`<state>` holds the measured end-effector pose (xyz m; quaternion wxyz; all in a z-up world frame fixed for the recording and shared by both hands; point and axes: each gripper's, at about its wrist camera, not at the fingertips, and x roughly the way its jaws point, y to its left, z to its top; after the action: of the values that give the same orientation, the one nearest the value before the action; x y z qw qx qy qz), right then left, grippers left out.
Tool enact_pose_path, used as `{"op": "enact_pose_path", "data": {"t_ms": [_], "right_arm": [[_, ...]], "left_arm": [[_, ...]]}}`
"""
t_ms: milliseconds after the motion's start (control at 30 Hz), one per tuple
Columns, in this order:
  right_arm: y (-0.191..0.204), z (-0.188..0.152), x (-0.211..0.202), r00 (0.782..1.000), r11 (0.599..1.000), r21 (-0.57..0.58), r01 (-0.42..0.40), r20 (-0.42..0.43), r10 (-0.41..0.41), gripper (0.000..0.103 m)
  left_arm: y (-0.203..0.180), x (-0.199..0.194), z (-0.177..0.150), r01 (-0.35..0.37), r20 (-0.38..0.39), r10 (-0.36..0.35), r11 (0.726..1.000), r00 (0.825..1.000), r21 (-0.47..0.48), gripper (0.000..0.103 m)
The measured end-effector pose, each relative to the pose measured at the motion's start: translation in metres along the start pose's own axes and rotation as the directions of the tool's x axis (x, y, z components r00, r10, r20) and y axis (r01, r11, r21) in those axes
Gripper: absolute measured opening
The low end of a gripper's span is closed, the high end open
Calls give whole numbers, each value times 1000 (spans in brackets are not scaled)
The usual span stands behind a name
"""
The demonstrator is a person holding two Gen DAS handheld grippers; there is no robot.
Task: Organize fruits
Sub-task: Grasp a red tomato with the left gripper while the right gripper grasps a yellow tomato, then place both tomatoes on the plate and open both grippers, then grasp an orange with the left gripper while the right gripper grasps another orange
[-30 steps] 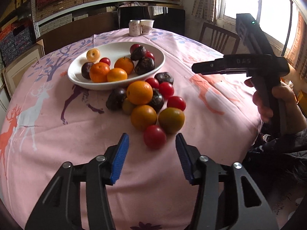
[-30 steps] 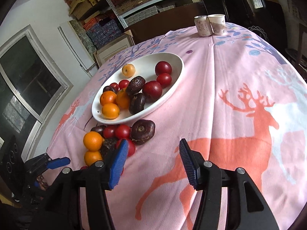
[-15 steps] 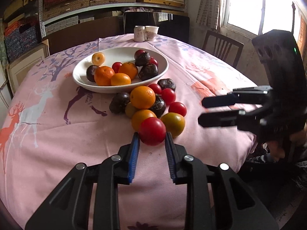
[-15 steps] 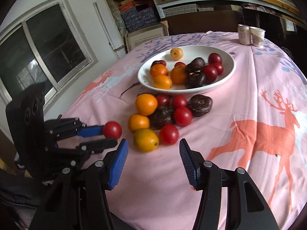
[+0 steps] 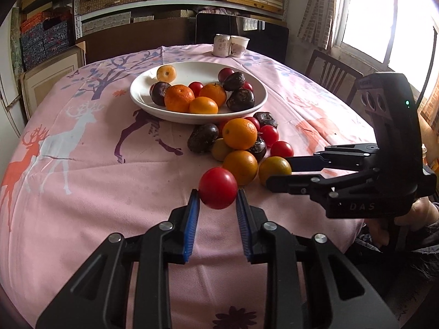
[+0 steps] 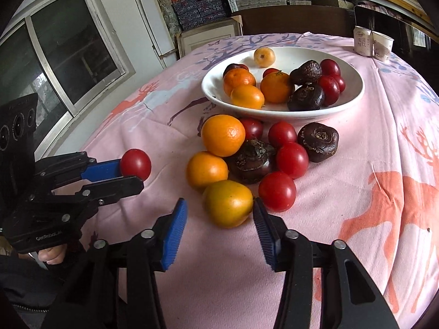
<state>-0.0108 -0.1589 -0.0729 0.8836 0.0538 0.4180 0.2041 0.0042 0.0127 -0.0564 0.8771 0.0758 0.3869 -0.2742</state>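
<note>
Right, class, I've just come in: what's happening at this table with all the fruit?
A person is sorting fruit with two handheld grippers. The left gripper is shut on a red tomato, lifted clear of the pile. The right gripper is open around a yellow-orange fruit on the cloth. The white bowl already holds several fruits.

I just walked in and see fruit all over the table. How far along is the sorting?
Partly done. The white bowl already holds about a dozen fruits. In hand: the left gripper is shut on a red tomato, while the right gripper is open, its jaws on either side of the yellow-green fruit. Left: the pile of loose fruit beside the bowl.
</note>
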Motion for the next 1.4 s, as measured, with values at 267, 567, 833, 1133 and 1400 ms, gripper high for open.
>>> {"op": "enact_pose_path", "data": {"t_ms": [267, 567, 833, 1133, 1400], "right_arm": [[-18, 14, -38, 990, 991, 68, -117, 94, 110, 38], [-66, 104, -40, 980, 988, 134, -79, 194, 52, 38], [-91, 149, -2, 984, 982, 185, -25, 177, -8, 43], [-84, 111, -37, 976, 985, 172, -10, 214, -28, 52], [-94, 53, -55, 982, 972, 236, -25, 190, -21, 55]], "left_arm": [[6, -2, 22, 19, 28, -19, 1000, 999, -10, 26], [16, 36, 123, 54, 92, -52, 998, 994, -29, 26], [35, 108, 170, 23, 3, -23, 996, 1000, -81, 30], [24, 60, 128, 2, 58, 0, 999, 998, -36, 62], [-20, 31, 47, -1, 5, 1, 995, 1000, 98, 62]]}}
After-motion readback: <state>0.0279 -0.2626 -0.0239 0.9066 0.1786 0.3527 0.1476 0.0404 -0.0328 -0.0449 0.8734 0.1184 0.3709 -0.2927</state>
